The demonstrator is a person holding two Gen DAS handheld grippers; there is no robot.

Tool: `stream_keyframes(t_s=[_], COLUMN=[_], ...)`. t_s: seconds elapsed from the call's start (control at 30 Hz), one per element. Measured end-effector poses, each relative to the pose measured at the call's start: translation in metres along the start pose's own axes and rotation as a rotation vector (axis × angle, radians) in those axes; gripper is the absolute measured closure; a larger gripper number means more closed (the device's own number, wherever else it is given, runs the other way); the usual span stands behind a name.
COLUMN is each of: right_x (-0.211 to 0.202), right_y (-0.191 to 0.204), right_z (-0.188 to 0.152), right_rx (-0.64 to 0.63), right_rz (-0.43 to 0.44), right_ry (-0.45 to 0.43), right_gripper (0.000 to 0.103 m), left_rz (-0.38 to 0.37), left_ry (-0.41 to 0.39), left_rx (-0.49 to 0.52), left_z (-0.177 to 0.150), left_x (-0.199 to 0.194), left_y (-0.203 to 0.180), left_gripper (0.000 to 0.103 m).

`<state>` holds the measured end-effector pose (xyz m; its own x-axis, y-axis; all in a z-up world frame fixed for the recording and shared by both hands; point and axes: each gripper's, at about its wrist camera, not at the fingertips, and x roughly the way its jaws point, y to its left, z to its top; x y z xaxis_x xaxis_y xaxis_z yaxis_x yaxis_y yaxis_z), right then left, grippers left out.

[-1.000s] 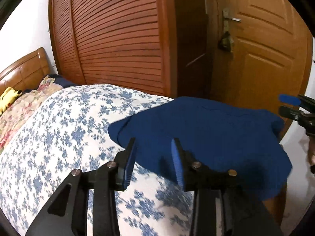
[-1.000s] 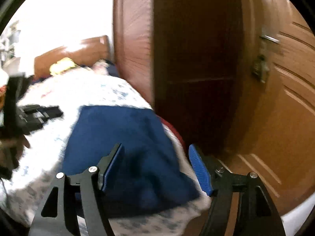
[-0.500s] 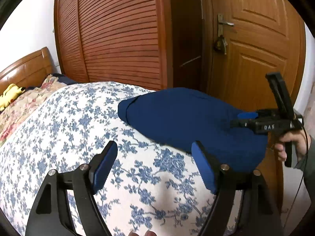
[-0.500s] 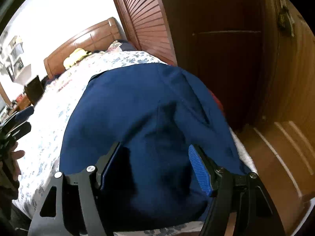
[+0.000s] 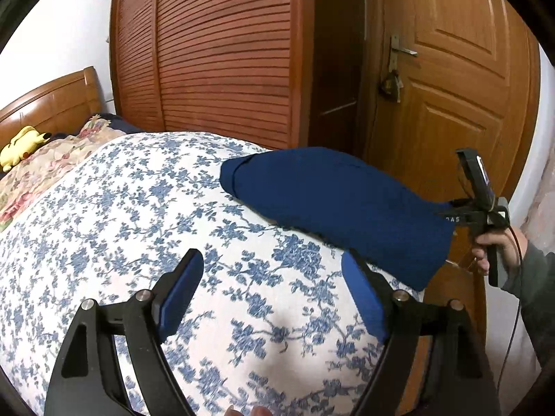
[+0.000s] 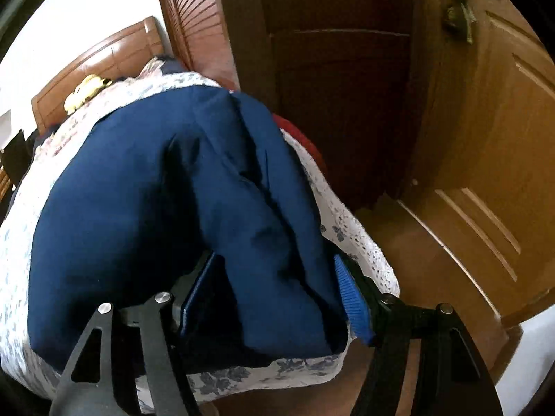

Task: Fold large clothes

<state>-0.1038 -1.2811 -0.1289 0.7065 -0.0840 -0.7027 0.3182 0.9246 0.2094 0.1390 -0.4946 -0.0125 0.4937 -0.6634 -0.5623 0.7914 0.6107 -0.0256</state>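
My left gripper (image 5: 270, 294) is opening over the floral bedspread (image 5: 138, 215), nothing between its jaws. My right gripper (image 6: 274, 291) is straddling, unclamped, the folded navy garment (image 6: 166, 201) at frame centre.

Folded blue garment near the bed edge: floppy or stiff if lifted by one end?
Probably floppy: the blue garment is soft cloth with creases and drapes over the floral bedspread. Lifted by one end, its folded layers would likely sag and open. It looks bulky, so likely somewhat heavy for cloth.
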Motion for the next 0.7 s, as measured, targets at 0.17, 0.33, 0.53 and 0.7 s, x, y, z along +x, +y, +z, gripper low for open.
stream_keyframes(t_s=[0.17,0.33,0.53,0.7], right_x=[-0.031,-0.080,-0.065,-0.065], right_y=[0.031,0.070,0.098,0.095], right_z=[0.004,0.001,-0.010,0.000], right_rx=[-0.014,-0.057,-0.118,-0.060], right_rz=[-0.074,-0.019,-0.007,-0.038], right_ry=[-0.071,-0.199,-0.126,-0.137], right_gripper=[0.034,0.034,0.034,0.034], left_rz=[0.021,0.054,0.088,0.141], left_ry=[-0.025,-0.044,-0.055,-0.069], left_rx=[-0.021,-0.040,-0.057,-0.094], left_z=[-0.004,-0.008,-0.015,-0.030], left_x=[-0.022,-0.041,-0.067,-0.101], left_y=[0.010,0.020,0.035,0.059], left_gripper=[0.020,0.020,0.019,0.018])
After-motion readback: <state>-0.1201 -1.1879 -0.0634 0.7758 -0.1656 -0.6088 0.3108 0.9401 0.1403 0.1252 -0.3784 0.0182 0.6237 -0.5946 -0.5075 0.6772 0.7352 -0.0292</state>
